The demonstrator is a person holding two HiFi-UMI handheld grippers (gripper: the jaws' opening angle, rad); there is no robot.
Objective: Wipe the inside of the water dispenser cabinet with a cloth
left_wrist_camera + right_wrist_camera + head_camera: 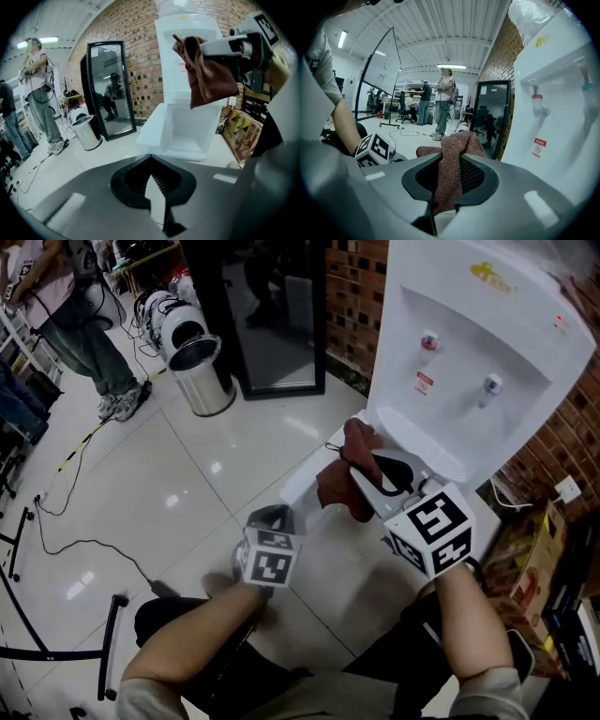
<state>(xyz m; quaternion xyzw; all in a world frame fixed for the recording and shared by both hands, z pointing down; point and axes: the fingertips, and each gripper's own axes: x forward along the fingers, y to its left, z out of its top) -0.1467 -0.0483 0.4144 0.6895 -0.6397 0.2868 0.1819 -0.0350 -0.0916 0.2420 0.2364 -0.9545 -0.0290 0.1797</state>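
Head view: R gripper [367, 468] pinching cloth [339, 486] by water dispenser [487, 343]; L gripper view: L gripper [152, 183] pressed shut, empty, cabinet [187, 127] open ahead; R gripper view: cloth bunched btwn jaws, so may slip out when rubbed vs cabinet walls.

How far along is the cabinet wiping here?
Done: the cabinet door stands open and the right gripper is shut on the cloth. In hand: the cloth hangs in front of the water dispenser, outside the cabinet. Remaining: all the wiping inside.
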